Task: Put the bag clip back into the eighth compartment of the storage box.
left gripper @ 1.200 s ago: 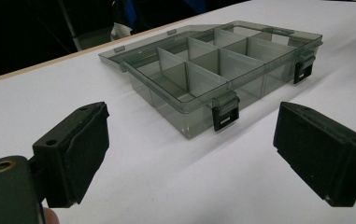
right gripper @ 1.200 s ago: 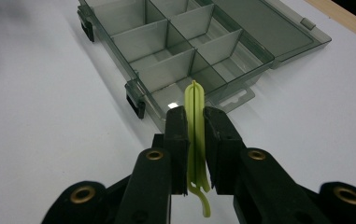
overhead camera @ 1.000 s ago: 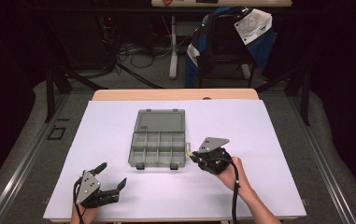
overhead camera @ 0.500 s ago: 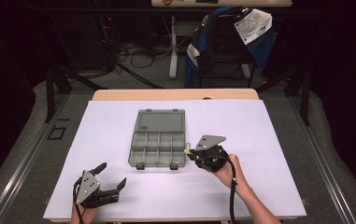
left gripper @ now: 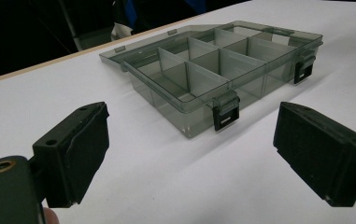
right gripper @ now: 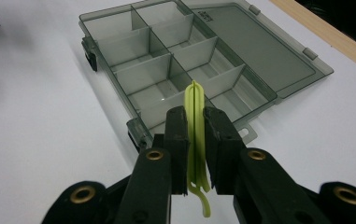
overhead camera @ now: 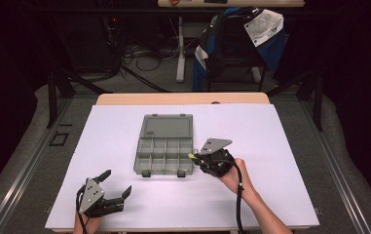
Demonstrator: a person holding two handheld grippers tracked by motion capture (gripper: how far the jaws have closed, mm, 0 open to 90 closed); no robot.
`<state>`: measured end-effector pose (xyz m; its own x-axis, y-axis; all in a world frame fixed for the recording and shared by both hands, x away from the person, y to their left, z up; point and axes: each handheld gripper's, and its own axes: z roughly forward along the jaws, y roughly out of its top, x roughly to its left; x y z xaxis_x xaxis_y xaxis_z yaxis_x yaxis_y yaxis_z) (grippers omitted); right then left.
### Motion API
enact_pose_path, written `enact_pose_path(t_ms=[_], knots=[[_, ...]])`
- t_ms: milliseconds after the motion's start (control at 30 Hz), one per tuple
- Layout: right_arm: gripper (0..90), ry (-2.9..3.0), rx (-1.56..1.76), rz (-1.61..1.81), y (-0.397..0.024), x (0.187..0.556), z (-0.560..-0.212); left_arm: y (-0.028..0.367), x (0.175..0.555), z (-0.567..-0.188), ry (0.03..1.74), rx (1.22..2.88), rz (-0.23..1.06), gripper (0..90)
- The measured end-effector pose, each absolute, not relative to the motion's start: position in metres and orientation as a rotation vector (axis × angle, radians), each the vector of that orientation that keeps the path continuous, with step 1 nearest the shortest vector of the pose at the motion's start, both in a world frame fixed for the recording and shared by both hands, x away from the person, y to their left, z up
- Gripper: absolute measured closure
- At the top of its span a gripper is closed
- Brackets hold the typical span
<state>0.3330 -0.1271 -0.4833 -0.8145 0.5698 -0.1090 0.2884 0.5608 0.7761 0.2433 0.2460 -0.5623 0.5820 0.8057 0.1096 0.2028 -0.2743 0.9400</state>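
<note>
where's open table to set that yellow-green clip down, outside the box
Bare white table lies right of the compartment box, and left of it above the left hand-held gripper. It is tight at the box's near right corner, where the right hand-held gripper holds the clip.

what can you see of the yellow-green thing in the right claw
The yellow-green piece is thin, flat and plastic-looking, with a line down its middle and a small curled tail at its near end. It stands on edge, clamped between the pads of the right claw, its rounded tip poking out toward the open compartment box. In the high view it sits beside the box's near right corner.
</note>
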Motion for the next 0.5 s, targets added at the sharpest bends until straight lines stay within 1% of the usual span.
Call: enact_pose_path(t_ms=[500], knots=[[80.1, 2.462, 0.7, 1.136, -0.118, 0.3393, -0.4836, 0.2451, 0.2439, -0.5627, 0.828, 1.789, 0.732, 10.5]])
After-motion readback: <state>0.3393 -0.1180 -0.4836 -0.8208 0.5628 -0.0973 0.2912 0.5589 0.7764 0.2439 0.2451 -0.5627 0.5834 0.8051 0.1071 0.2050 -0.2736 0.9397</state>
